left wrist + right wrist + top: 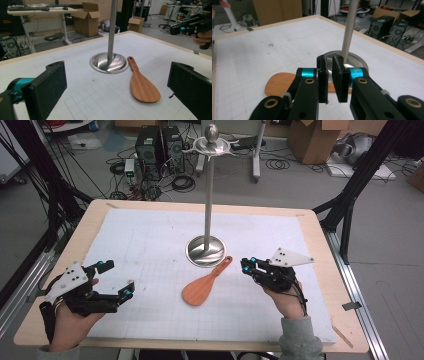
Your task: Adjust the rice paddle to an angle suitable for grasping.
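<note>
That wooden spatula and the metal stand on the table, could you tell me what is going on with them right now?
A person holds a two-jaw gripper in each hand over a white gridded mat. Nothing is being gripped. The wooden spatula lies flat on the mat, its handle end by the round base of the upright metal stand. The left gripper is wide open, off to the spatula's left. The right gripper sits just right of the handle, its jaws nearly together with only a narrow gap and nothing between them.
</note>
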A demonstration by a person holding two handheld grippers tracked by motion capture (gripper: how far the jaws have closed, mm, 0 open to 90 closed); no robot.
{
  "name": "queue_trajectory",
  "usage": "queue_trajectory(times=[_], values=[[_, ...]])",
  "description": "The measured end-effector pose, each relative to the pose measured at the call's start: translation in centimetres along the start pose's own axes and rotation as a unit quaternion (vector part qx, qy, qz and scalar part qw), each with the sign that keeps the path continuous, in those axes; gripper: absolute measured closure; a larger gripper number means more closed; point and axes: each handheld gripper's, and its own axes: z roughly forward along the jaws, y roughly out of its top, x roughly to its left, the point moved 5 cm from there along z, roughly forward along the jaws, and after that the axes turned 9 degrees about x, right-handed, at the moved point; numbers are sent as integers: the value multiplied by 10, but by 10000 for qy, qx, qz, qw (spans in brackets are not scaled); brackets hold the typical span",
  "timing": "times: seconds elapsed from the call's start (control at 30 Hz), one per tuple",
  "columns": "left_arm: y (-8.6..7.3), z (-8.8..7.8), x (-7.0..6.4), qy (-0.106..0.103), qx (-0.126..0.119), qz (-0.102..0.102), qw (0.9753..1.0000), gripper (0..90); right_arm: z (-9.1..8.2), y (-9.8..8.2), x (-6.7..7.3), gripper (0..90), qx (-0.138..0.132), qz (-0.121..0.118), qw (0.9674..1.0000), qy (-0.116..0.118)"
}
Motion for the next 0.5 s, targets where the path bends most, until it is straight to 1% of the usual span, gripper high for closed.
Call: queue_trajectory(times=[0.03,0.1,0.2,0.27,0.3,0.33,0.37,0.4,0.43,0.5], values=[[-1,0,-1,-12,-1,-39,10000,27,2,0,0,863,36,6,10000,8],[-2,0,0,-8,15,-42,10000,27,7,-1,0,891,99,0,9999,32],[-5,-1,0,10,50,-63,10000,28,13,-2,0,893,187,28,9998,112],[-5,-1,0,16,60,-63,10000,27,15,-3,0,893,207,44,9997,126],[-7,-1,0,32,85,-57,9999,27,20,-3,-1,893,241,62,9996,166],[-7,-1,0,32,85,-57,9999,27,20,-3,-1,893,241,62,9996,166],[-8,-2,0,49,96,-64,9999,27,23,-4,0,893,279,90,9994,199],[-8,-2,0,49,96,-64,9999,27,23,-4,0,893,279,90,9994,199],[-8,-4,0,57,96,-80,9999,27,29,-5,0,893,304,79,9992,233],[-9,-5,0,64,90,-84,9999,27,31,-5,0,893,320,87,9991,247]])
